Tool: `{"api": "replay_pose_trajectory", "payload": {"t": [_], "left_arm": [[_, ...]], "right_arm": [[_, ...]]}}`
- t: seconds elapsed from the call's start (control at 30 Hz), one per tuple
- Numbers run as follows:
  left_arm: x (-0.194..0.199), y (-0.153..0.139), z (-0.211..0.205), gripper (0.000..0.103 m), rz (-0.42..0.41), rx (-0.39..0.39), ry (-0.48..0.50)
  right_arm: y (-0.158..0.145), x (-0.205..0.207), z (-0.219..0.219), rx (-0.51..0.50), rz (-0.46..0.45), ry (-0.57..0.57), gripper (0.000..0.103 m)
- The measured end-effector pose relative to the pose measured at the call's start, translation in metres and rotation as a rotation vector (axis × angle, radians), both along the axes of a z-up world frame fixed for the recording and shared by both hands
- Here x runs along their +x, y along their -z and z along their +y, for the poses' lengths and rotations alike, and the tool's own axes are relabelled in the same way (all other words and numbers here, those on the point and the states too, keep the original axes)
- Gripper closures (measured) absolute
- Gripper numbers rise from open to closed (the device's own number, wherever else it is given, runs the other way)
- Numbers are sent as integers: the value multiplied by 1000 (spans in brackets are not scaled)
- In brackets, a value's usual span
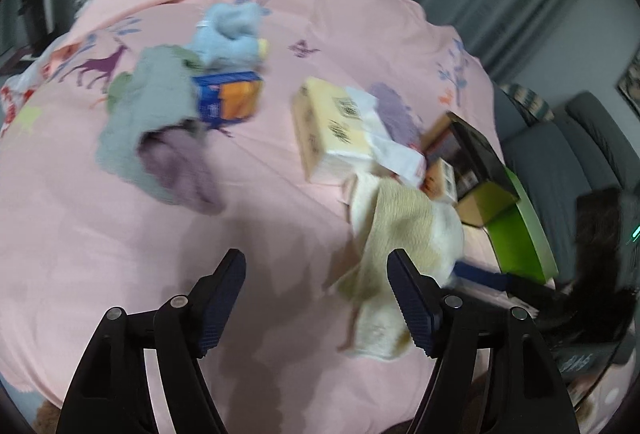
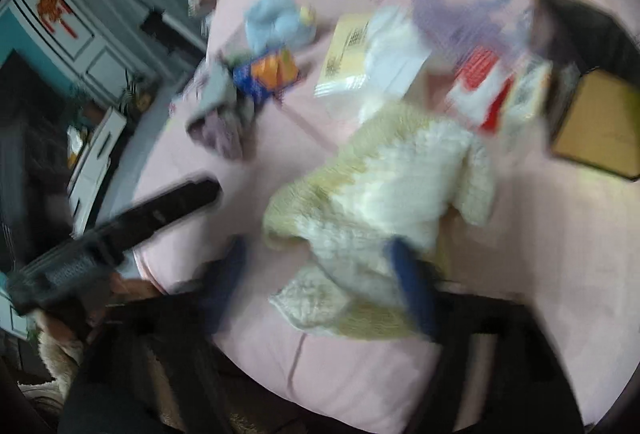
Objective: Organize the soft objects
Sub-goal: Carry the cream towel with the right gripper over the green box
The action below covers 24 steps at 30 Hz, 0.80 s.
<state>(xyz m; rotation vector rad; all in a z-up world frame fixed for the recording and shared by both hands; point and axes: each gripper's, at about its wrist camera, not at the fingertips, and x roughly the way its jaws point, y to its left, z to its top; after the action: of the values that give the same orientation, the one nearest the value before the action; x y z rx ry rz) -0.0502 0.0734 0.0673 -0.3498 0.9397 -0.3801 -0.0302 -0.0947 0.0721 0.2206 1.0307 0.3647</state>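
Nearest the cameras, the left gripper (image 1: 316, 298) hangs with its jaws spread and nothing between them above the pink bedspread (image 1: 280, 214), while the right gripper (image 2: 320, 274) stands wide apart around the near edge of the cream fleece cloth (image 2: 380, 186), its pads not visibly pressing it. The cloth lies crumpled on the bedspread just right of the left gripper. Farther off sit a tissue pack (image 1: 332, 130), a grey and purple cloth heap (image 1: 156, 130), a blue-orange box (image 1: 230, 96), a light blue plush (image 1: 232, 34) and, at the right, a dark open box (image 2: 588, 82).
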Motion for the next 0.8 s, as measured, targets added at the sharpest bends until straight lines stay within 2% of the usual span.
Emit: {"api": "replay_pose_trajectory", "payload": {"t": [0.1,0.23,0.37,0.47,0.5,0.57,0.6,0.63,0.7,0.73,0.8], "left_arm": [[-3,1,-15,30,4,-15,48],[-8,6,-43,30,21,-9,125],[-9,18,-70,30,60,-1,177],[-3,29,-81,30,92,2,168],[0,34,-85,30,108,-5,165],[5,40,-90,30,118,-8,149],[7,41,-93,34,108,3,137],[9,41,-96,43,96,21,125],[12,42,-99,55,90,30,119],[15,43,-100,62,88,17,120],[18,42,-102,67,78,21,121]], "right_arm": [[-16,-4,-22,8,-46,42,15],[-19,8,-47,20,-60,102,10],[7,40,-51,6,10,118,9],[25,57,-45,0,68,67,11],[32,62,-41,1,89,49,15],[46,67,-31,3,131,2,29],[51,67,-28,11,145,-14,41],[55,67,-27,21,152,-24,48],[58,64,-24,11,136,-36,52],[57,62,-24,5,127,-44,60],[56,60,-28,59,134,-61,71]]}}
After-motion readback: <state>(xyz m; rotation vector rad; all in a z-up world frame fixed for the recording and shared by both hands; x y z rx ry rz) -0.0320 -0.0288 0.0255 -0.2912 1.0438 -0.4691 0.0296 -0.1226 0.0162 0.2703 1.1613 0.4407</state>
